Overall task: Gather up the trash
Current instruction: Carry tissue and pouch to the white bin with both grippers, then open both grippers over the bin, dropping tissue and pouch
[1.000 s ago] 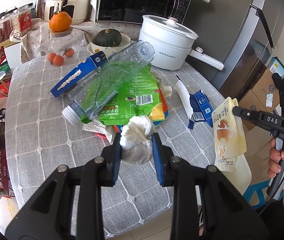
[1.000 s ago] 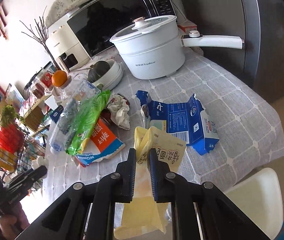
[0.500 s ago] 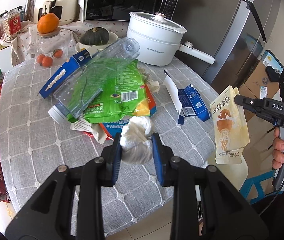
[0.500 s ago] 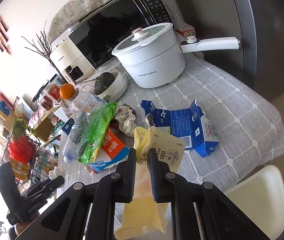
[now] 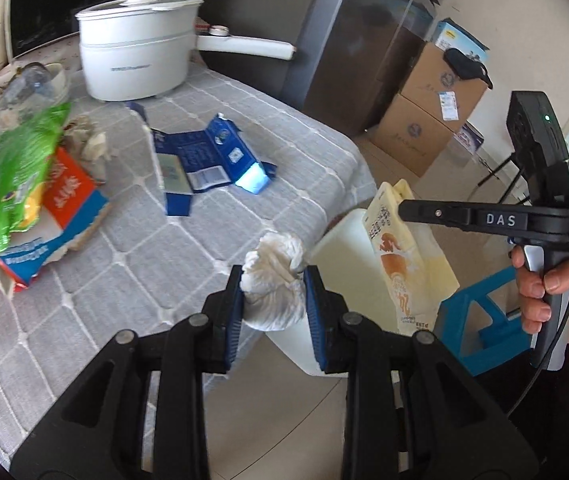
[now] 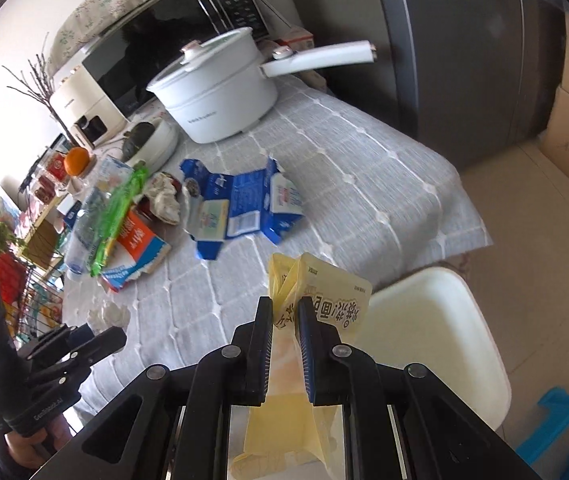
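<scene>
Worktop edge runs just behind both claws; beyond it open floor, w/ white chair seat tucked beside the worktop corner, blue stool further out. Left claw clamped on crumpled white tissue wad, pads partway apart round it, held off the worktop edge over the gap. Right claw nearly closed, pinching top of yellow milk carton; carton crushed, hanging down over chair seat. Left on the worktop: flattened blue carton mid-worktop, green wrapper & orange-blue box further in, white pot at back.
</scene>
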`<state>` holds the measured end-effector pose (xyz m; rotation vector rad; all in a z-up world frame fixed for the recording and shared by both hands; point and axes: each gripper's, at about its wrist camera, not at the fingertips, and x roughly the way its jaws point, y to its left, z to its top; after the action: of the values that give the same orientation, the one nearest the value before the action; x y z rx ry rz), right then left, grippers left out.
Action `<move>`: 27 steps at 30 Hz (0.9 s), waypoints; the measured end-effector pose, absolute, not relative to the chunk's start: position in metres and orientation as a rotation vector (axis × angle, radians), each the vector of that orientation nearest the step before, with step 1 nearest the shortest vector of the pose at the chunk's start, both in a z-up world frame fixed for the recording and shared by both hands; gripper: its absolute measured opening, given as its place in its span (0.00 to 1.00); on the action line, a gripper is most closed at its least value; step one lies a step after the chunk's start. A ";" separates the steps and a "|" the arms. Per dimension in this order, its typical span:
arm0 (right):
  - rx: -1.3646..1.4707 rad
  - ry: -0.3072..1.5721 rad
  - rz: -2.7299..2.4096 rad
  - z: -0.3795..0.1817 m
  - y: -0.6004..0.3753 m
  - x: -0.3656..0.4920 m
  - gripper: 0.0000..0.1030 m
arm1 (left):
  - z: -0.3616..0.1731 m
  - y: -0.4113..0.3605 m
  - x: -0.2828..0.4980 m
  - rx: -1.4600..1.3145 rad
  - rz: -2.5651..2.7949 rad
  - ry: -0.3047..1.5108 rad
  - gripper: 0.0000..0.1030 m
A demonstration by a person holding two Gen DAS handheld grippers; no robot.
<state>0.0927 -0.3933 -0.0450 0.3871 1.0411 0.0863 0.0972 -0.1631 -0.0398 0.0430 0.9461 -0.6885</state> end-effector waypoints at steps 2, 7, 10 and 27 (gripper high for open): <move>0.383 1.079 0.055 -0.058 -0.405 0.086 0.13 | -0.047 -0.186 0.093 0.082 -0.724 0.956 0.30; 0.391 1.142 0.005 -0.083 -0.433 0.073 0.14 | -0.061 -0.225 0.087 0.140 -0.778 0.967 0.30; 0.417 1.161 0.013 -0.091 -0.444 0.070 0.19 | -0.069 -0.237 0.086 0.160 -0.793 0.974 0.30; 0.395 1.195 -0.098 -0.097 -0.479 0.057 0.71 | -0.105 -0.272 0.090 0.199 -0.835 1.021 0.46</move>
<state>0.0568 -0.4788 -0.0975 0.3947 1.1949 -0.0980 0.0904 -0.2718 -0.1053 0.1991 1.0211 -0.8351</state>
